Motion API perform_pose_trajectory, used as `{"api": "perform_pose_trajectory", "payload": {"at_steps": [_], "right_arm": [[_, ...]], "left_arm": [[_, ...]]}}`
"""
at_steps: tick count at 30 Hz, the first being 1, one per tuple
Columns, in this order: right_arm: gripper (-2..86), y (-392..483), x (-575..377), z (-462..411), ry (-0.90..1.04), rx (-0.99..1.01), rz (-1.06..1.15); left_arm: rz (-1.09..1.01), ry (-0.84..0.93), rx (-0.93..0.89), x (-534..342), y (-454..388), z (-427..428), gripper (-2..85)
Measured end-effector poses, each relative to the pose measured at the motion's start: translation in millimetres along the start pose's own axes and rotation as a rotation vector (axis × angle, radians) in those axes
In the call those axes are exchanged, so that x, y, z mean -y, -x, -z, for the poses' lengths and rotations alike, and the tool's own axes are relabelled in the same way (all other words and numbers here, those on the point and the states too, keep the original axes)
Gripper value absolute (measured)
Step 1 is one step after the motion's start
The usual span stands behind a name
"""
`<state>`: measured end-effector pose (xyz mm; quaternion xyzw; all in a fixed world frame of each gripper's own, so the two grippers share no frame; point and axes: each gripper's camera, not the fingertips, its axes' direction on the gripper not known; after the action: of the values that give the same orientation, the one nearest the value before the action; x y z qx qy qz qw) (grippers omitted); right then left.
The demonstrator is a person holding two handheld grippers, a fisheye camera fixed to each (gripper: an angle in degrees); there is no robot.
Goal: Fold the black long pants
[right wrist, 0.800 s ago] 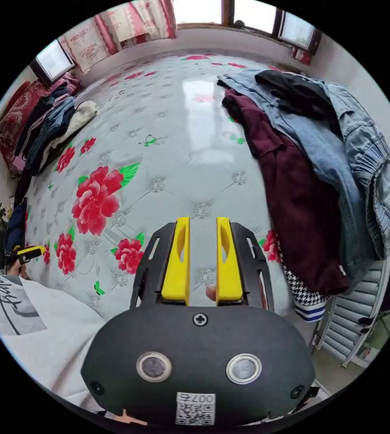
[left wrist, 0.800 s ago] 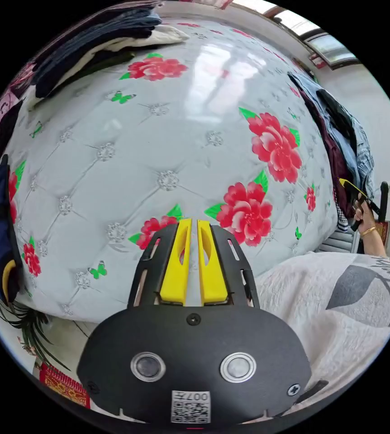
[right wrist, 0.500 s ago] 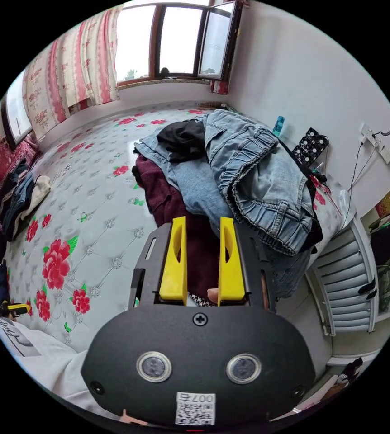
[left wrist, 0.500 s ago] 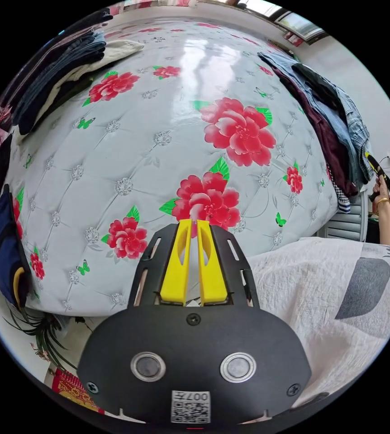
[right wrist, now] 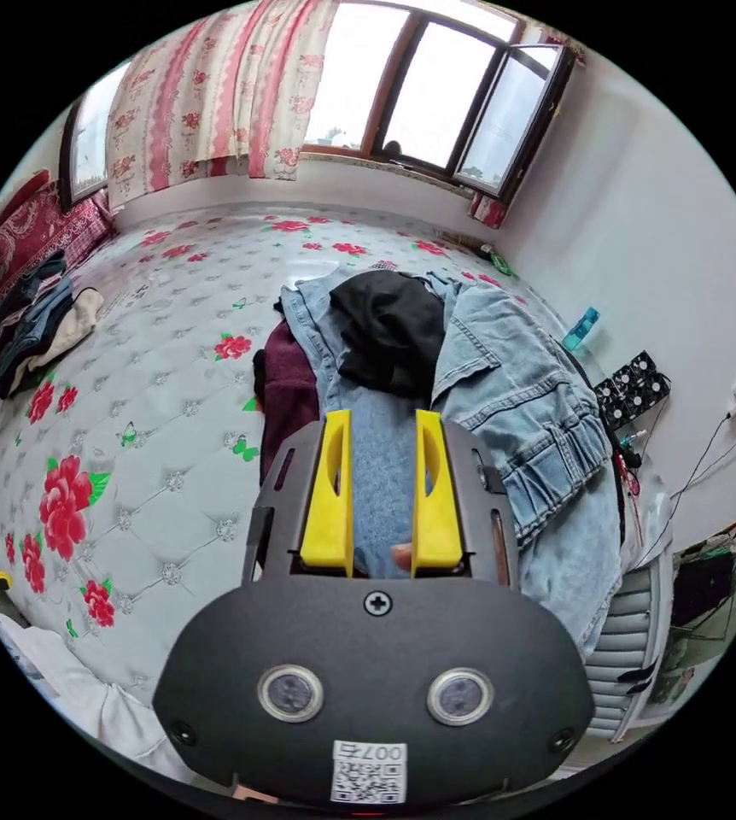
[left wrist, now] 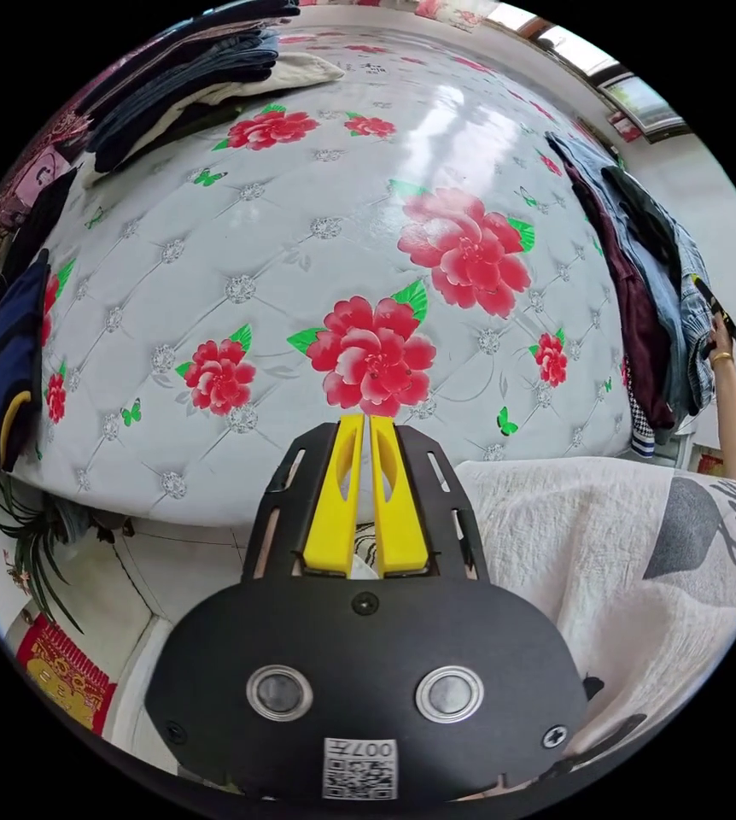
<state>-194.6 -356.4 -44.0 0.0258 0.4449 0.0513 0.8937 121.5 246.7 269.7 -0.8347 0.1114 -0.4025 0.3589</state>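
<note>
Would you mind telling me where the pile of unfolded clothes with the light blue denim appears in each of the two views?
Left gripper view: the pile of unfolded clothes hangs at the right edge of the floral bed, seen side-on.
Right gripper view: the pile sits at the centre, just beyond the right gripper; a black garment lies on top.
Shared landmark: the stack of folded clothes across the bed.

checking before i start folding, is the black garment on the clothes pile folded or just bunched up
Bunched up, not folded. In the right gripper view the black garment lies crumpled in an uneven heap on top of the denim clothes, with no flat edges or creases.
</note>
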Motion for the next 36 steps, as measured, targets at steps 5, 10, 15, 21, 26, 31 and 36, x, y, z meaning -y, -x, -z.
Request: {"api": "perform_pose_trajectory", "payload": {"at_steps": [5,10,15,21,26,31,36], "right_arm": [[9.9,14.3,70.2,-35.6,0.073,-0.051,0.08],[9.8,11.0,105.9,-86.5,0.246,-0.237,0.176],[7.2,0.4,106.1,-76.7,0.263,-0.304,0.283],[3.1,-163.8,106.4,76.3,-0.139,0.348,-0.26],[2.1,-260.4,84.5,223.8,-0.458,0.486,-0.366],[1.9,-298.2,59.2,378.8,-0.751,0.344,-0.352],[1.7,-406.9,49.3,404.7,-0.618,0.451,-0.862]], "left_arm": [[0.058,0.039,0.026,2.5,-17.2,-13.7,-0.9],[0.098,0.086,0.031,11.8,-37.4,-28.2,-0.9],[0.054,0.113,0.045,27.9,-57.2,-38.2,-1.0],[-0.071,0.091,0.083,38.6,-68.6,-32.7,-1.0],[-0.101,0.048,0.036,38.5,-56.8,-28.1,-1.0],[-0.15,0.01,0.01,32.5,-44.5,-26.9,-1.0],[-0.178,-0.037,-0.037,17.3,-21.4,-23.3,-1.0]]}}
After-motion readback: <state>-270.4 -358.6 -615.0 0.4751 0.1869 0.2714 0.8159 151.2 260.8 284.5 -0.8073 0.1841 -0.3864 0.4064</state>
